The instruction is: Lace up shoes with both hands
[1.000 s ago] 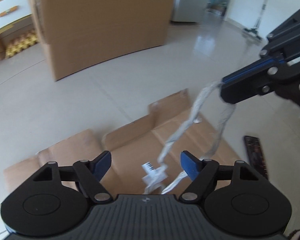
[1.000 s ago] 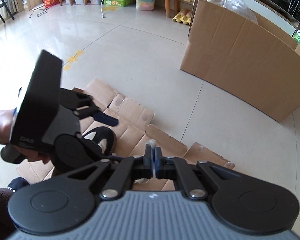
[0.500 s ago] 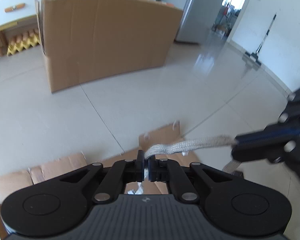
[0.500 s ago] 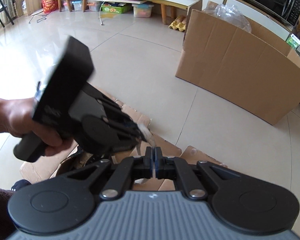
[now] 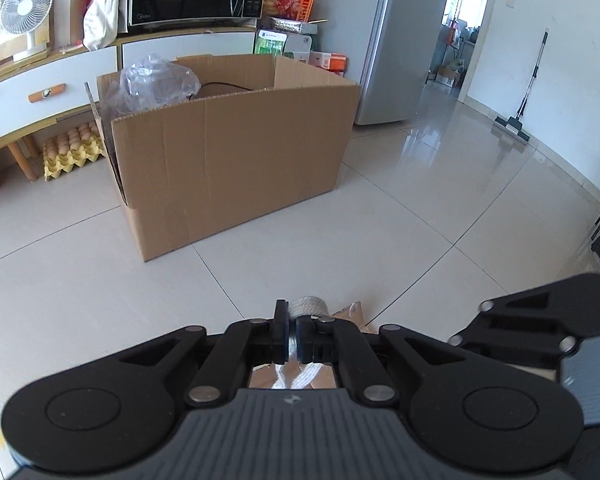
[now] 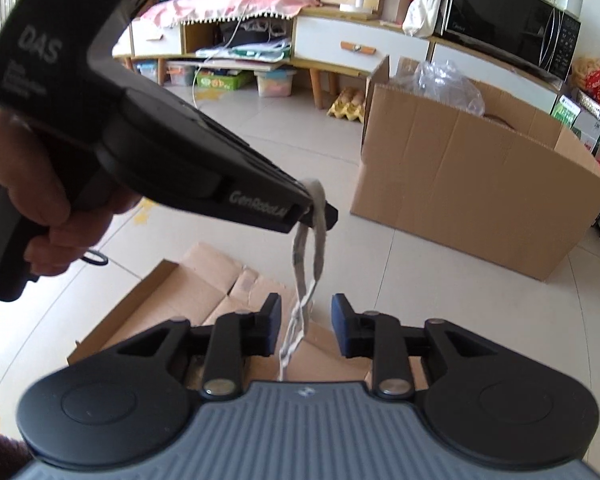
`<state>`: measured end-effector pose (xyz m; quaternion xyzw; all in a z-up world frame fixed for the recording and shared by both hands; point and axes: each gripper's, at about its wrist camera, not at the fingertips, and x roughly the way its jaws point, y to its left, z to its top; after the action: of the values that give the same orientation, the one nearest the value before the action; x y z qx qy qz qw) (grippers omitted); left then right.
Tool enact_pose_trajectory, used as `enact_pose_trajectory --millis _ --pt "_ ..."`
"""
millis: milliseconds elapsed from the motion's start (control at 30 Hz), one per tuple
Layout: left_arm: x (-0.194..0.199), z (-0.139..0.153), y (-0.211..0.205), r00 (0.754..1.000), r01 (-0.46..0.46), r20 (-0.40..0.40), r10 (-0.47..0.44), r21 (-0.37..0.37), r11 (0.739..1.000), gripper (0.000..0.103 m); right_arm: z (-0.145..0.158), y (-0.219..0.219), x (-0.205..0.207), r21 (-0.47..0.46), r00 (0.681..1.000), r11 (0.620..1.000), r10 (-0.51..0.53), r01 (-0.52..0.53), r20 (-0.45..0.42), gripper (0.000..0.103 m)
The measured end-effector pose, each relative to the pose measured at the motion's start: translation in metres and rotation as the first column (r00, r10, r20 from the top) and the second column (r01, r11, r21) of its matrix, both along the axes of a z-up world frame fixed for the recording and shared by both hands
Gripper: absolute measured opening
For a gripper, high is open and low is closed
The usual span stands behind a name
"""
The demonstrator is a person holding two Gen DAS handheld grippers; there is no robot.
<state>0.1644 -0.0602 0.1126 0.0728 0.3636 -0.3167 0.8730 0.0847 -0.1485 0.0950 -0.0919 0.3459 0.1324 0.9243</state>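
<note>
My left gripper is shut on the grey-white shoelace, which loops over its fingertips and hangs down behind them. In the right wrist view the same left gripper is held high by a hand, and the shoelace dangles from its tip in two strands. The strands drop between the blue pads of my right gripper, whose jaws are opening and do not touch the lace. Part of the right gripper's body shows at the right of the left wrist view. The shoe is hidden.
Flattened cardboard lies on the tiled floor under both grippers. A large open cardboard box with a plastic bag stands further off. Behind it are a white cabinet, egg trays, a fridge and a mop.
The left gripper shut on the shoelace and rose, pulling it up. The right gripper let go of the lace and its jaws have spread apart.
</note>
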Motion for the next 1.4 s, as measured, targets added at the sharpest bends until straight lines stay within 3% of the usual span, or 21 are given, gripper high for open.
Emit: enact_pose_trajectory --millis 367,467,633,867,1200,1400 --pt "-0.025 0.035 0.012 1.000 -0.014 0.008 0.014 0.018 1.000 0.002 0.001 0.004 0.016 -0.008 0.994 0.994 -0.106 0.106 0.013 0.019" --pt "-0.028 0.035 0.017 1.000 -0.029 -0.005 0.029 0.014 0.999 0.002 -0.006 0.004 0.025 -0.016 0.994 0.994 -0.111 0.111 -0.012 0.005" --pt "-0.029 0.031 0.023 0.998 -0.058 -0.006 0.059 0.066 0.996 0.002 -0.003 0.004 0.024 -0.110 0.997 0.992 -0.070 0.067 -0.024 0.002" --pt "-0.033 0.036 0.024 0.997 -0.072 -0.002 0.072 0.101 0.992 0.002 0.034 -0.016 0.009 -0.220 0.998 0.973 -0.055 0.063 0.044 0.002" --pt "-0.047 0.092 -0.003 0.993 -0.035 0.112 0.028 0.061 0.998 0.002 0.116 -0.039 -0.012 -0.280 0.981 0.954 -0.058 0.109 0.183 0.002" --pt "-0.048 0.080 -0.014 0.997 -0.021 0.069 0.019 0.033 0.999 0.003 0.102 -0.043 -0.014 -0.291 0.988 0.952 -0.054 0.095 0.145 0.002"
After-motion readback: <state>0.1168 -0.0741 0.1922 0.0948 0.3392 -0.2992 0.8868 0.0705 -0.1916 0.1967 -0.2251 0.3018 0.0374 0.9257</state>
